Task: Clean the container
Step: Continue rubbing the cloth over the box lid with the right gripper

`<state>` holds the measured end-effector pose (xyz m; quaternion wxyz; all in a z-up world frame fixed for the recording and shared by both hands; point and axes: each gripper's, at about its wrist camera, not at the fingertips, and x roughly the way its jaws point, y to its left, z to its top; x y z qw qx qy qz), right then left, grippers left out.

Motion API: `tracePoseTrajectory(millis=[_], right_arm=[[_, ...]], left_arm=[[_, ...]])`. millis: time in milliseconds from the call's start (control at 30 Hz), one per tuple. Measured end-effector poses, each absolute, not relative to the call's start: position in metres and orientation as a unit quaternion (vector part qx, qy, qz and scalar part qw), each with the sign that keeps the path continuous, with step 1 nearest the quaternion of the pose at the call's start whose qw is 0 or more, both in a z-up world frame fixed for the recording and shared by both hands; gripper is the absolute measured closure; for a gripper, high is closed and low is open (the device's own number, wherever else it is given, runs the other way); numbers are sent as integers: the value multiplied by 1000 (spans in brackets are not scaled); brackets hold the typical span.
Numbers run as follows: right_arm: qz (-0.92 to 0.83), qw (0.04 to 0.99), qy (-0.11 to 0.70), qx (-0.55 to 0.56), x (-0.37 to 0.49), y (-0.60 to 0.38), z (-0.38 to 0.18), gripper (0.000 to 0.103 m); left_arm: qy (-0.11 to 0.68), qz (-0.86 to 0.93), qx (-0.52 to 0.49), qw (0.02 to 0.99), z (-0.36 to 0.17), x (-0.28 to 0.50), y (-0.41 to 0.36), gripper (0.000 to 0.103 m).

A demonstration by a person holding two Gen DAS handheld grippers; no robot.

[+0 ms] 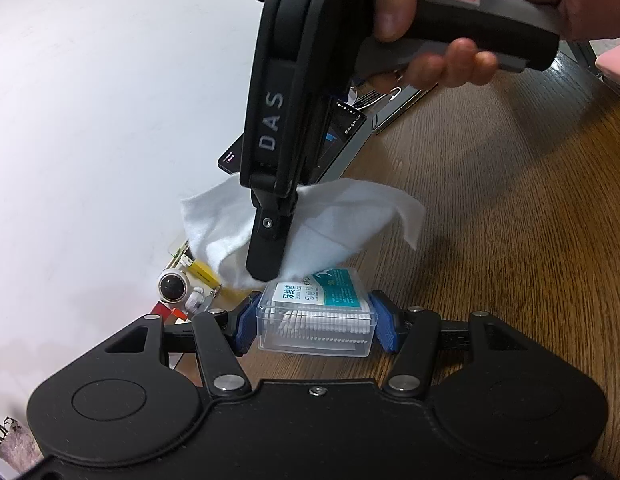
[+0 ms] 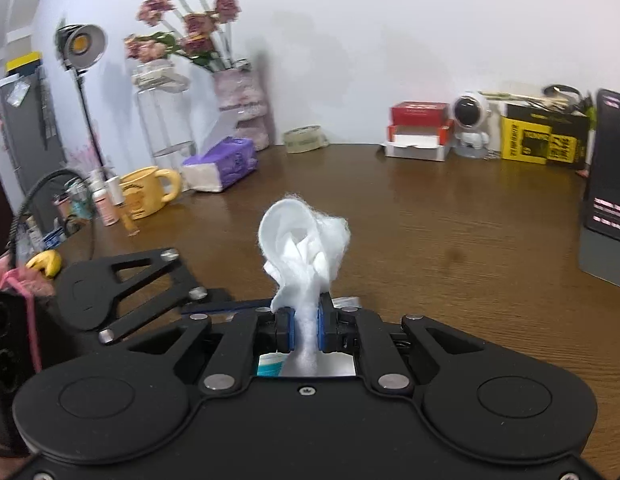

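Fingers [image 1: 384,326] of left gripper [image 1: 314,326] clamping clear floss-pick container [image 1: 316,320] on wooden counter [image 1: 490,240]; right gripper [image 2: 304,328] pinching white cloth [image 2: 304,240], pressed to container lid.

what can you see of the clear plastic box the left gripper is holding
The clear plastic box is a small, see-through rectangular container with a closed lid bearing a white and teal printed label. Rows of white floss picks show through its walls. It sits upright and level on the wooden table, clamped at both ends by the left gripper. From above, the white cloth held by the right gripper reaches the far left corner of its lid.
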<state>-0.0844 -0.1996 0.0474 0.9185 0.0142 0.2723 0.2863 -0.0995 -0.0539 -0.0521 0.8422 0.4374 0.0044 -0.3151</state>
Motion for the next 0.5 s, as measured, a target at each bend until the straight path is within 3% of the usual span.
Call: tracePoseTrajectory(millis=[500], right_arm=[[242, 928, 280, 24, -68, -214, 39, 93]], left_arm=[[2, -314, 439, 842, -54, -108, -51, 46]])
